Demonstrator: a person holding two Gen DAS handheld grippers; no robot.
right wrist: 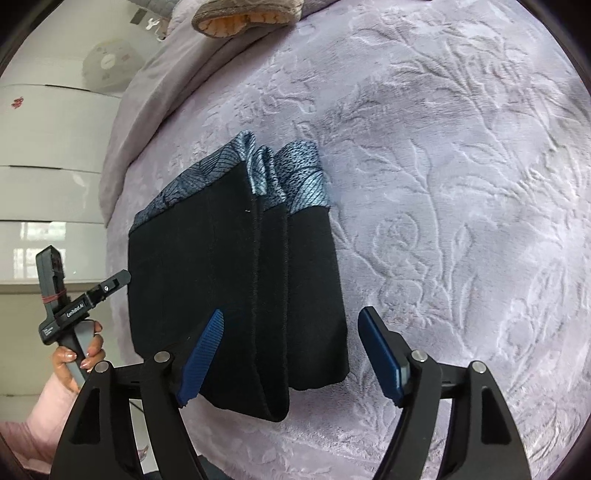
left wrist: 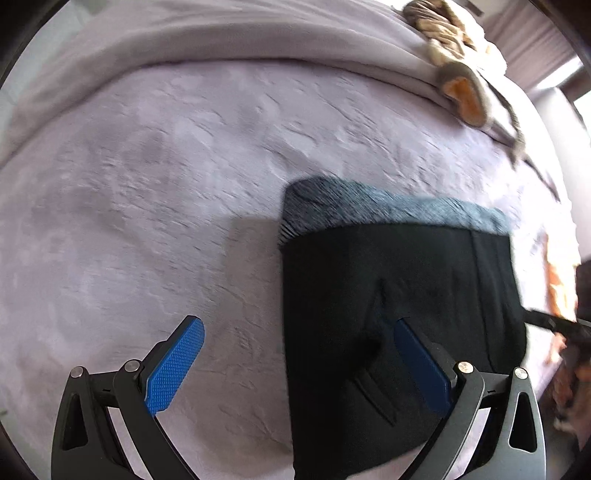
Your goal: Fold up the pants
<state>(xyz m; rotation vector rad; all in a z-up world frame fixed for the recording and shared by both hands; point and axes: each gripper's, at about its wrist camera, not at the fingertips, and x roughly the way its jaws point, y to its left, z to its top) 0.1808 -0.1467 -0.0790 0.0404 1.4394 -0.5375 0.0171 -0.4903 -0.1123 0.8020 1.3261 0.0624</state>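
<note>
Pants [right wrist: 236, 288] lay folded into a black block on the bed [right wrist: 461, 184], blue-grey patterned trim along the far edge at 12 o'clock of the fold. In the right wrist view the stack showed several layers, their folded edges lined up toward 5 o'clock. Right tool [right wrist: 291, 354] hovered with jaws wide, gripping nothing; one blue pad sat over the black cloth, the other over the bedspread at 3 o'clock of the pants. Left tool [left wrist: 299, 365] was wide too and empty, one pad [left wrist: 173, 369] over the bedspread, the other over the pants. That view was blurred. In the right view the left tool appeared at 9 o'clock, held in a hand [right wrist: 79, 356], its tip near the pants' edge; contact could not be judged. Slipper [right wrist: 243, 16] lay at 12 o'clock on a rolled blanket [left wrist: 221, 40].
</note>
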